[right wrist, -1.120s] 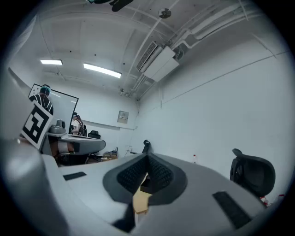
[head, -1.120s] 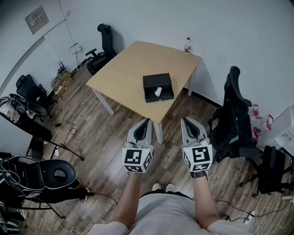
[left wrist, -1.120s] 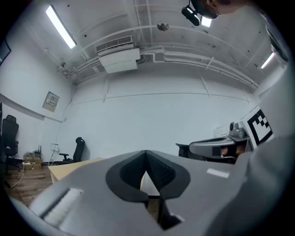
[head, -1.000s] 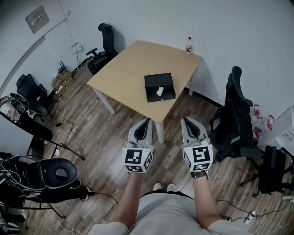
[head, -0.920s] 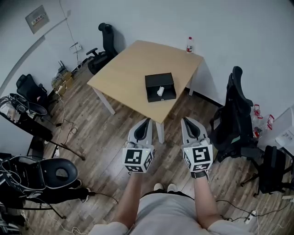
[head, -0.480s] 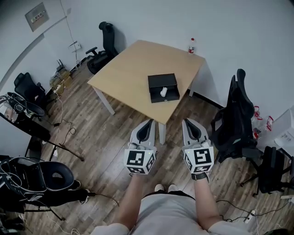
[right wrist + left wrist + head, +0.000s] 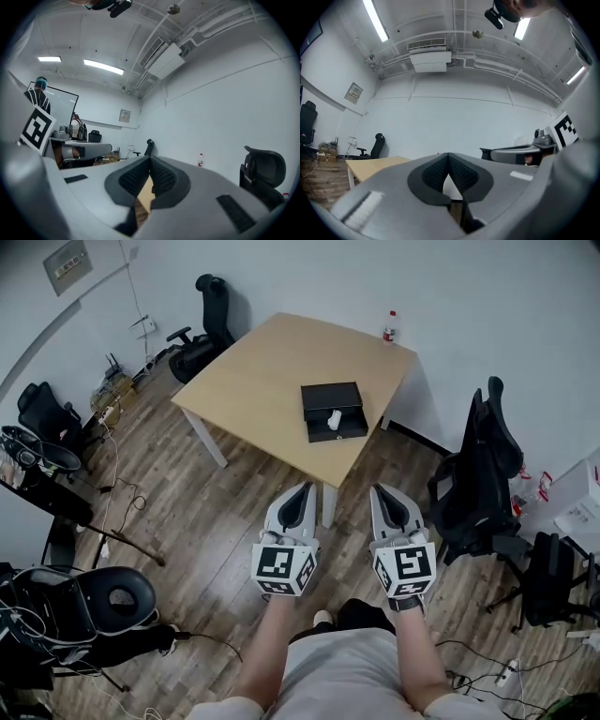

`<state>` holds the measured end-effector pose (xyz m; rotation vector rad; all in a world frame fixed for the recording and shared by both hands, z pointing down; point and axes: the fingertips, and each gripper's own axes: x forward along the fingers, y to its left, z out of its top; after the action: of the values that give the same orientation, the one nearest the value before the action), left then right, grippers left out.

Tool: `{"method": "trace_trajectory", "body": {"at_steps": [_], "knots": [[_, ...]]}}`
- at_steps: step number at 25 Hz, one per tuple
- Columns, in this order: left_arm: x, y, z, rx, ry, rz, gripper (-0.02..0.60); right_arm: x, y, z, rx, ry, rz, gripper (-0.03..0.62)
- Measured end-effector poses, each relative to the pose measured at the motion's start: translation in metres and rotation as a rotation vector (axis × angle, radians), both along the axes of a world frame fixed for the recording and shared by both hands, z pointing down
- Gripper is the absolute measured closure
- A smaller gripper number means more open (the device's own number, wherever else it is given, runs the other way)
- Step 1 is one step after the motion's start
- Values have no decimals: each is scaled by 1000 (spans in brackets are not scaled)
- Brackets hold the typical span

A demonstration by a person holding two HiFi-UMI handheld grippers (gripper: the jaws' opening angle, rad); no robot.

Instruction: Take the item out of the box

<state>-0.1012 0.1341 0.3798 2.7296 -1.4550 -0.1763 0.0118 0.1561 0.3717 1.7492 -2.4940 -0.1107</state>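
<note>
A black box [image 7: 332, 412] lies open on the wooden table [image 7: 272, 371], near its front right corner, with a small white item [image 7: 333, 418] inside. My left gripper [image 7: 298, 493] and right gripper [image 7: 383, 494] hang side by side over the floor, short of the table and well apart from the box. Both are shut with nothing between the jaws. In the left gripper view the left gripper [image 7: 448, 157] points at the far wall with the table edge [image 7: 370, 166] low at the left. In the right gripper view the right gripper [image 7: 150, 161] is likewise shut and empty.
A water bottle [image 7: 388, 326] stands at the table's far right corner. Black office chairs stand behind the table [image 7: 202, 320] and to its right [image 7: 473, 474]. More chairs, cables and equipment [image 7: 56, 606] crowd the left side of the wood floor.
The view has shifted forward a little: the table and box sit slightly higher and nearer. Both grippers keep their place and stay shut.
</note>
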Motion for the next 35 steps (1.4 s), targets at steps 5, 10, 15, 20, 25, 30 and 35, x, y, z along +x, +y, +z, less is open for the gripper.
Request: {"method": "trace_trajectory", "body": {"at_steps": [5,10,15,20,25,30,35], "knots": [[0,-8,8,-8,-15,-2,575,4,-12,7,-15,-3,12,583],[-4,-34,6,0,-31,-27,575,6,-38,11,-14,-11,-1,583],[18,-74,7,11,-63,-38,575,23,-88,14,-4,-25,-18,583],[40,-124,-1,33,-87,-50,575,37,-146,12,7,-21,-49,583],[65,-171,-5,32,-106,-62,575,58,-204,6,12,-35,-69,583],[72,-212,-4,15,-114,-82,575,64,-248,4,1,-43,-94,583],[84,-248,4,-2,-121,-99,575,72,-283,6,-4,-35,-120,583]]}}
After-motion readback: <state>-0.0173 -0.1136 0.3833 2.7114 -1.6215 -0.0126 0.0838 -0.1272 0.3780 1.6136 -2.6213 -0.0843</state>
